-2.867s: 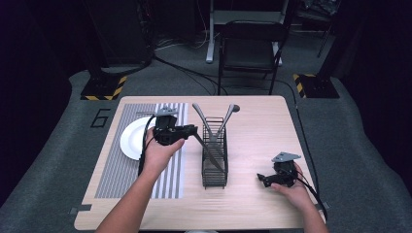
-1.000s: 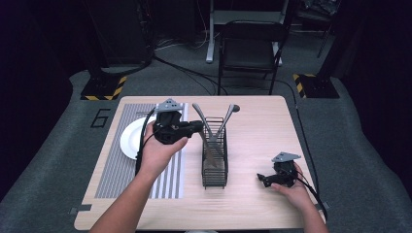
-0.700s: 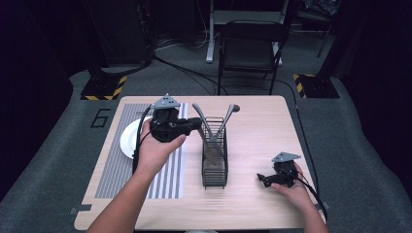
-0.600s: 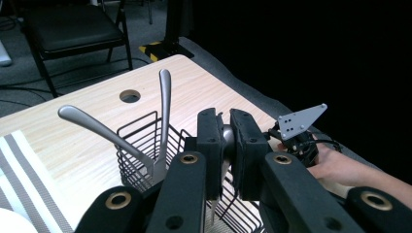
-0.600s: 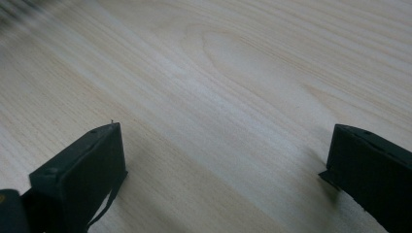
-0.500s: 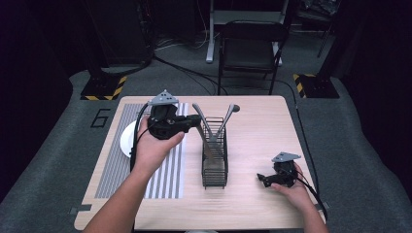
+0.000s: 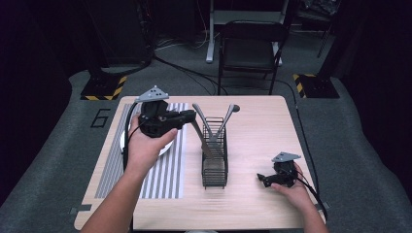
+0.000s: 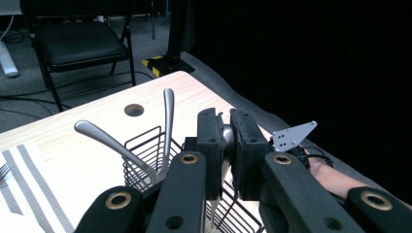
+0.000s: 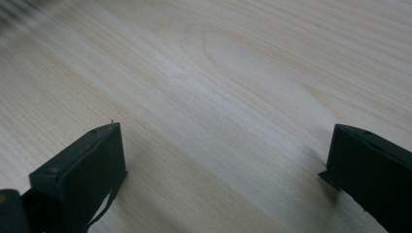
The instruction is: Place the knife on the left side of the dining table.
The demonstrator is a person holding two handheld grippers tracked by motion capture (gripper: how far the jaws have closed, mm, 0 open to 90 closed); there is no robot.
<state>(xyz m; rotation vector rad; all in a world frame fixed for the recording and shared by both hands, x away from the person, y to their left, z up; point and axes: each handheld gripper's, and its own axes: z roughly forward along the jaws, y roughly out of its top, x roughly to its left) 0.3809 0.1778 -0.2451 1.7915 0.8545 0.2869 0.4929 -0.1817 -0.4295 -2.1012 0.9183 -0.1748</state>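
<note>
My left gripper [image 7: 190, 115] is raised over the table's left half, shut on the handle of a metal utensil [image 7: 201, 138]. The utensil slants down into a black wire basket [image 7: 214, 167] at the table's middle. In the left gripper view the handle [image 8: 227, 135] is pinched between the pads above the basket [image 8: 145, 148]. Two other utensils [image 7: 228, 116] lean out of the basket, and their handles [image 8: 104, 138] spread apart. My right gripper [image 7: 262, 178] rests on the wood near the front right, open, with bare tabletop between its jaws [image 9: 223, 160].
A white plate [image 7: 123, 141] lies on a grey striped placemat [image 7: 163, 174] under the left hand. A fork tip [image 8: 3, 171] shows on the mat. A black folding chair [image 7: 250, 46] stands beyond the table's far edge. A round hole [image 8: 133, 109] pierces the tabletop.
The left gripper has risen and drawn back to the left, lifting the held utensil partly out of the basket. The right gripper has stayed still.
</note>
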